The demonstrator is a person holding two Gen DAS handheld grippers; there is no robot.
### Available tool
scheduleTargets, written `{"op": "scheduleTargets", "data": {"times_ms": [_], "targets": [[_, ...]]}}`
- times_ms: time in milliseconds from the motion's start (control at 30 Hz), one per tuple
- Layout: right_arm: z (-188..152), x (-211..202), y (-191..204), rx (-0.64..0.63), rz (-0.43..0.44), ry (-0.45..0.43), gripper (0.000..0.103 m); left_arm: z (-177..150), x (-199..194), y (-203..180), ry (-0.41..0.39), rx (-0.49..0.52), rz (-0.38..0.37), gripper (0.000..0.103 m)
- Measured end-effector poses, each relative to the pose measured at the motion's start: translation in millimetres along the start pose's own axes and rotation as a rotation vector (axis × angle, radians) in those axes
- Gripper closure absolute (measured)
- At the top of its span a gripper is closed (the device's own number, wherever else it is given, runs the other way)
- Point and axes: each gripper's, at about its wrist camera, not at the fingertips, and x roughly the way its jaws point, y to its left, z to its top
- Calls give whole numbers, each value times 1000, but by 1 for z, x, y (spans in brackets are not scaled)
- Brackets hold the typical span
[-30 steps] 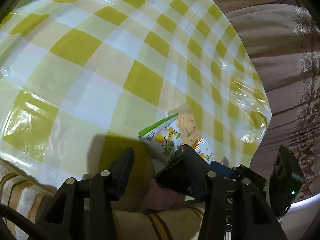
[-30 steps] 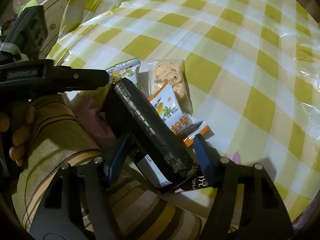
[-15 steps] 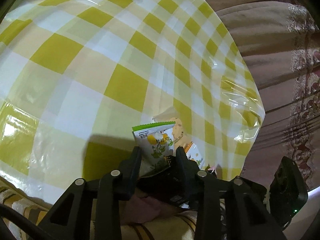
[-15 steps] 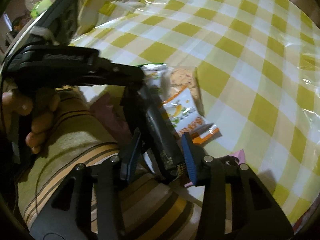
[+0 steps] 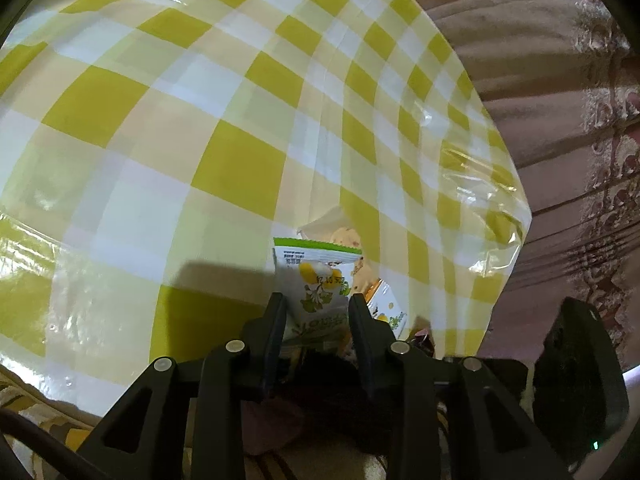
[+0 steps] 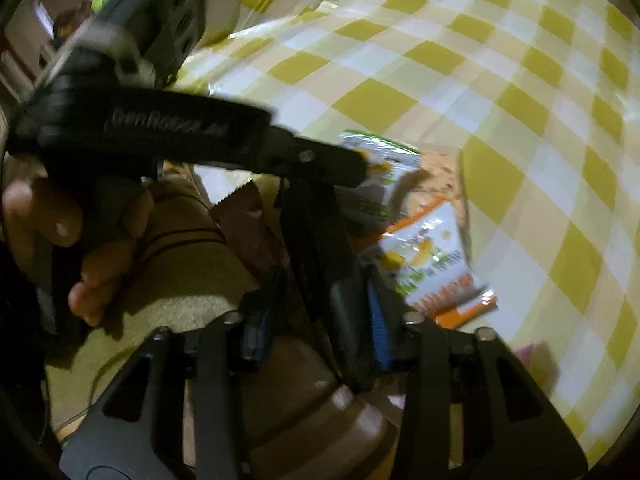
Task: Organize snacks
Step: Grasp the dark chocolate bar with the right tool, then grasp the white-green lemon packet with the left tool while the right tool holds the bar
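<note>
Black packet (image 6: 340, 280) is clamped edge-on by the right gripper (image 6: 320, 312), jaws just closing; the green-topped sachet (image 5: 316, 280), near the table's (image 5: 240, 120) near edge, sits between the left gripper's (image 5: 318, 312) part-closed jaws, contact uncertain. Both grips should be firmed before lifting.

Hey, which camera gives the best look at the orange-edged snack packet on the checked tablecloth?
The right wrist view: the orange-edged snack packet lies mostly in full sight there, beside the right gripper. In the left wrist view only a corner of it peeks out behind a gripper finger.

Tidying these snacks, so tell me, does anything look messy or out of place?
Yes: the snack packets lie overlapping in a heap at the table's near edge, and the clear cover over the checked tablecloth is wrinkled and lifting at the corner.
</note>
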Motion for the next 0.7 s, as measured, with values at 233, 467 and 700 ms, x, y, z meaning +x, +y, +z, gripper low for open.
{"op": "scheduleTargets", "data": {"times_ms": [233, 467, 700], "targets": [[-7, -10, 12, -29, -68, -33, 80, 3, 4, -6, 4, 21, 0, 47], [-23, -37, 3, 2, -109, -86, 80, 8, -9, 4, -78, -54, -72, 42], [-44, -65, -25, 136, -140, -159, 84, 2, 2, -13, -26, 33, 32, 42]]}}
